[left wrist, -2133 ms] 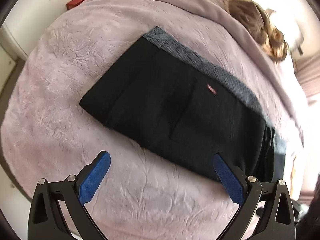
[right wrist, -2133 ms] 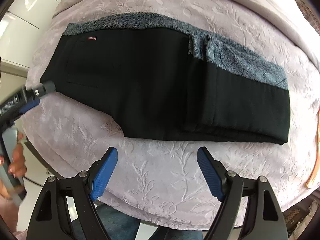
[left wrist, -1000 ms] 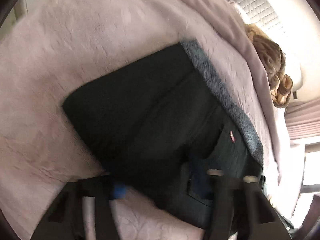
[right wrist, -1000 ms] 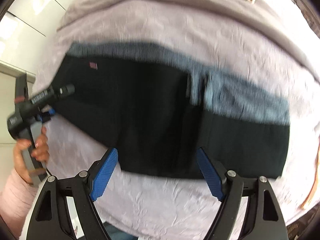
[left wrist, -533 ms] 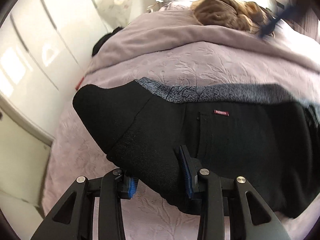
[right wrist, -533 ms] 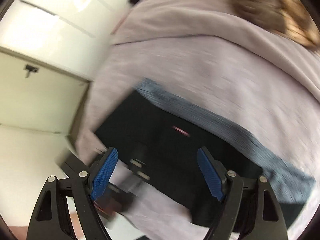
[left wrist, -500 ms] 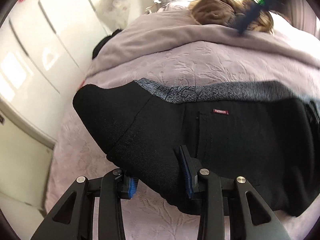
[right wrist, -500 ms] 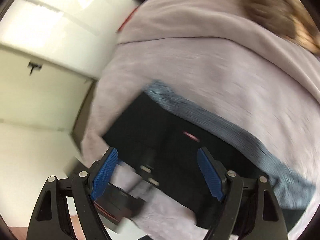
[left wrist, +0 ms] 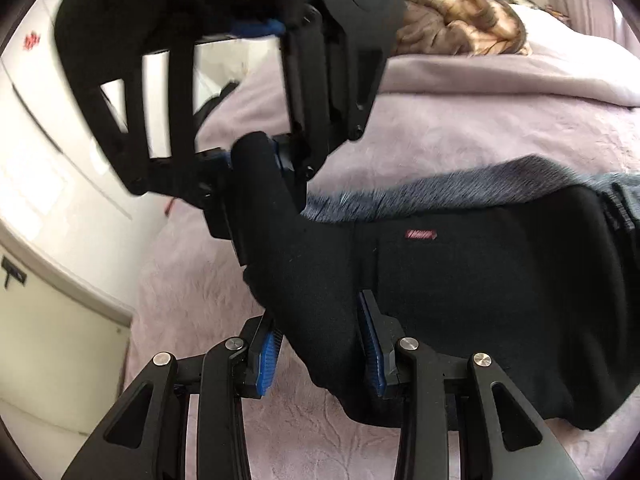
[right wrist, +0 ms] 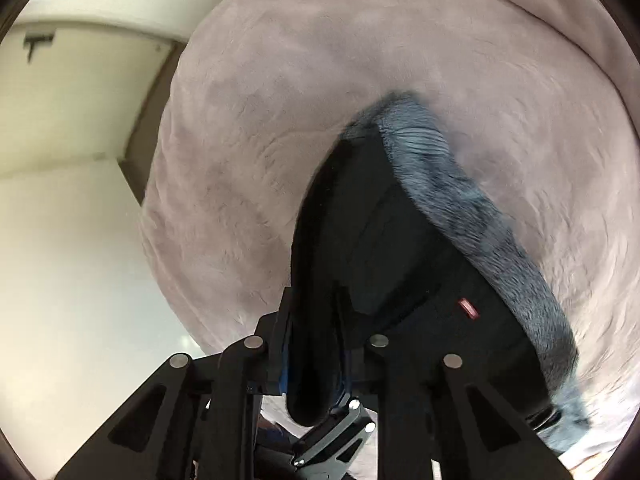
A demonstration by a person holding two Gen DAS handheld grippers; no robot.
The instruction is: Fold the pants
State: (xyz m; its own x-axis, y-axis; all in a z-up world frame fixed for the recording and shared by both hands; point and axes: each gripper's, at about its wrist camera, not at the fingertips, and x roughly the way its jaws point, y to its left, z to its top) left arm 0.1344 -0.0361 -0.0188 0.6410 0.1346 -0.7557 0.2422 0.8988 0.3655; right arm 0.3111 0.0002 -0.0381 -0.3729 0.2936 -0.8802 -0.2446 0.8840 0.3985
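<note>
Black pants [left wrist: 460, 280] gripped at one end by both grippers over a mauve bedspread [left wrist: 480, 128].

Left gripper [left wrist: 318, 350] has its blue pads [left wrist: 267, 354] closed on a thick fold at the near edge; right gripper [left wrist: 256, 160] pinches the far corner of that same end, lifting it. Rest of the pants, with grey fleecy lining [left wrist: 440, 194] and small red label [left wrist: 420, 234], lies on the bed.

Black pants [left wrist: 460, 280], grey fleecy lining, red tag, folded; end lifted, pinched in both grippers, rest lying ahead.
</note>
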